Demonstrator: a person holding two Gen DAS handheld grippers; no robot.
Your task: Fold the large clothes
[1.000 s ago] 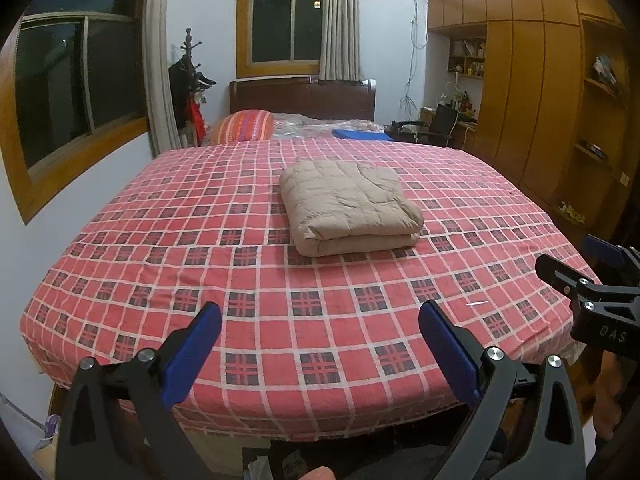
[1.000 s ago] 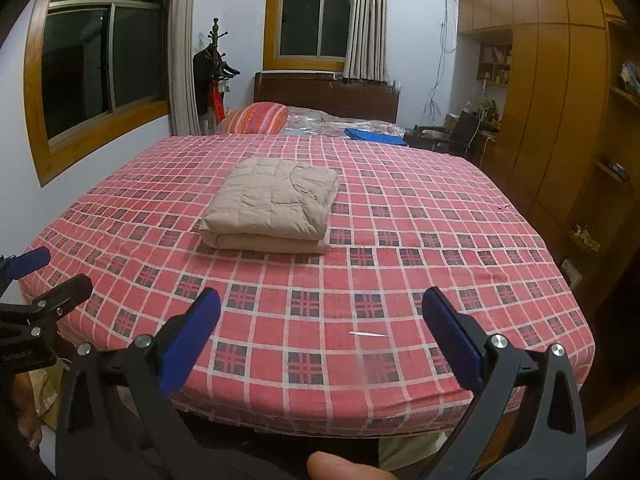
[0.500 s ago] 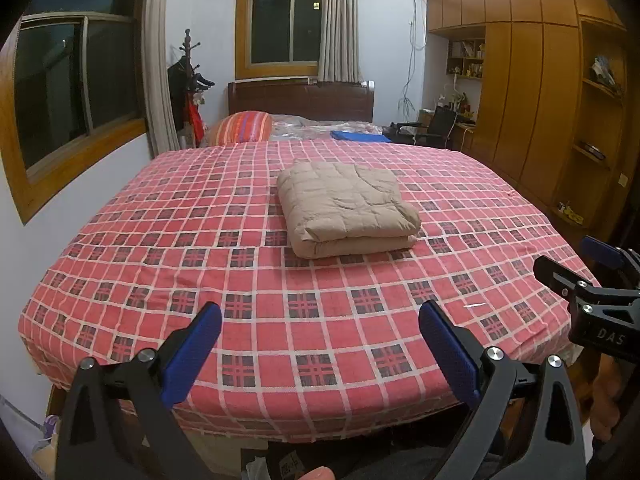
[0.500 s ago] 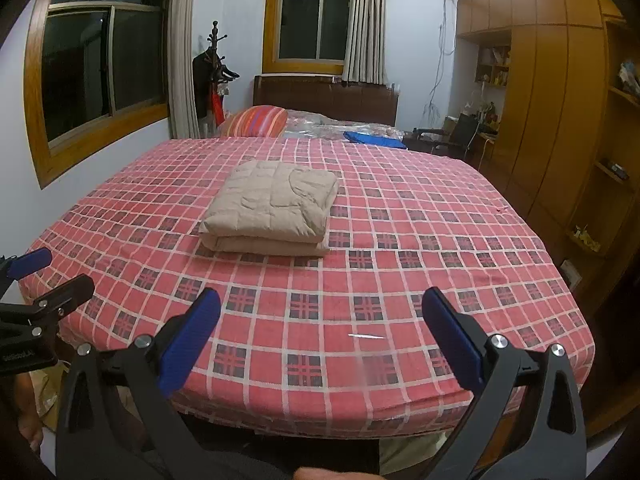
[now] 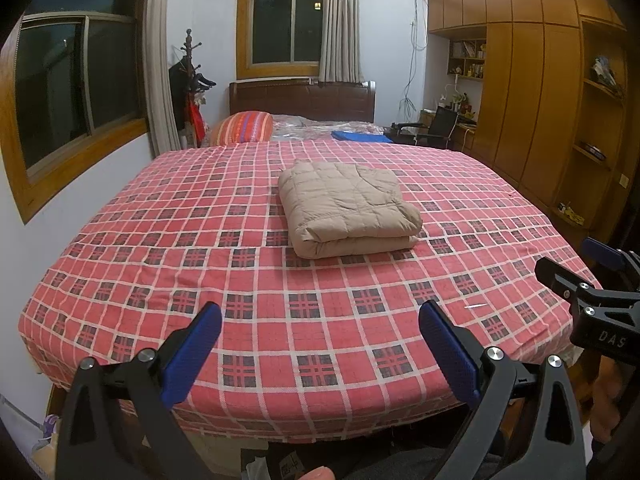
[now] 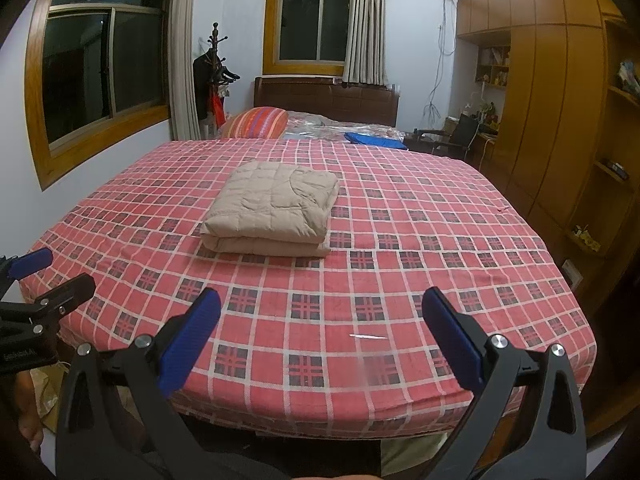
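A beige quilted garment (image 5: 348,208) (image 6: 272,210) lies folded into a thick rectangle in the middle of the bed with the red checked sheet (image 5: 240,280) (image 6: 400,280). My left gripper (image 5: 320,348) hangs open over the bed's near edge, well short of the garment, with nothing between its blue pads. My right gripper (image 6: 320,340) is open too, at the same near edge, and holds nothing. The right gripper also shows at the right edge of the left wrist view, and the left gripper at the left edge of the right wrist view.
A striped pillow (image 5: 244,126), a blue folded item (image 5: 360,136) and a dark headboard (image 5: 304,98) lie at the far end. A coat rack (image 5: 192,80) stands at the back left. Wooden cabinets (image 5: 540,100) and a chair (image 5: 436,128) line the right side.
Both grippers have drawn back and risen slightly from the bed, so the folded garment sits a little farther away. Both stay open.
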